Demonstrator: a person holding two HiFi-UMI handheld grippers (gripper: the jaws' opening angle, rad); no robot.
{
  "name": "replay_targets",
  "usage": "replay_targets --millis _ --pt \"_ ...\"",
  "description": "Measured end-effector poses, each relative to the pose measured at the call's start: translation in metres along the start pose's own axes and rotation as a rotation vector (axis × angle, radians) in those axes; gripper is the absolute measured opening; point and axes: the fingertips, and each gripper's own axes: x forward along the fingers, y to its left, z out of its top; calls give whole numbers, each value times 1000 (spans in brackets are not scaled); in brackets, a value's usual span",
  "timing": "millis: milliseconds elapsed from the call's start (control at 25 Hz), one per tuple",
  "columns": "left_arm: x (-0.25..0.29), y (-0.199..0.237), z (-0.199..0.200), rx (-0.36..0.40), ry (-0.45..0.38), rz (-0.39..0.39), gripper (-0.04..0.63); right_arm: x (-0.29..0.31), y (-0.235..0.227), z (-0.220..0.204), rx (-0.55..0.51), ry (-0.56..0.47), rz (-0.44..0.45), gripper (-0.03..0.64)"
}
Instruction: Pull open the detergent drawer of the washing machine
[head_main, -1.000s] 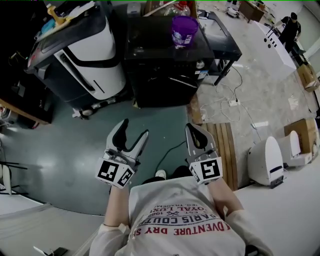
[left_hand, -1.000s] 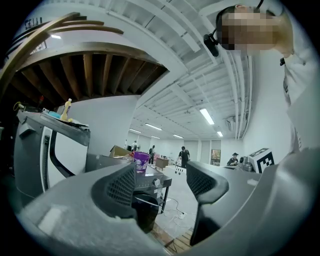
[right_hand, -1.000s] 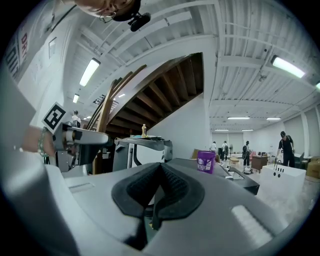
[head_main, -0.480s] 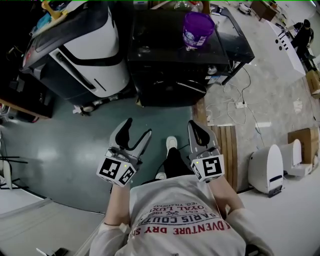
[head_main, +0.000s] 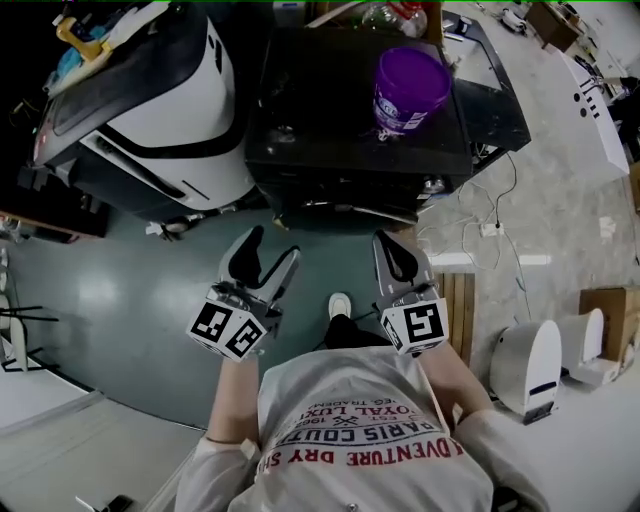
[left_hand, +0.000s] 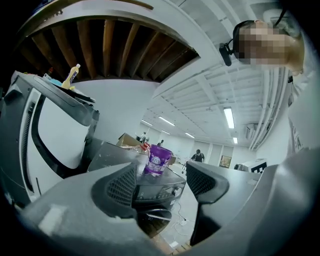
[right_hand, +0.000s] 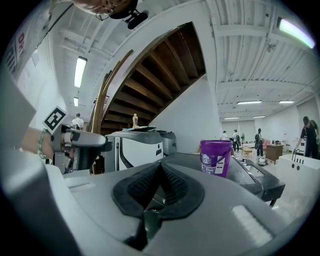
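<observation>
While short of washer (head_main: 320, 100), left tongs (head_main: 270, 247)

The washing machine (head_main: 350, 140) stands ahead, with a tub (head_main: 410, 88) on its top, toward the right. Just left of it stands what seems to be another appliance (head_main: 150, 110). The left tool (head_main: 268, 250) and right tool (head_main: 392, 252) are side by side before the machine, not touching it.

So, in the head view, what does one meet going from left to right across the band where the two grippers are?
left gripper → white shoe → right gripper → wooden slats → white rounded device → cardboard box
</observation>
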Motion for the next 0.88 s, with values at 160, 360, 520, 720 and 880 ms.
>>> replay_targets --millis 160,360,520,720,880 --pt "36 25 -10 -2 12 32 307 40 -26 -10 -3 18 38 2" --pt "65 60 -44 -113 54 64 307 76 -38 -32 -11 49 79 2" --pt "78 84 -73 -200 67 68 307 97 -37 -55 -5 77 100 2" --pt "93 115 -108 -361 28 41 307 122 -36 -80 -7 82 104 2" --pt "99 140 -134 -609 -55 3 305 138 -32 -101 -21 101 91 2"
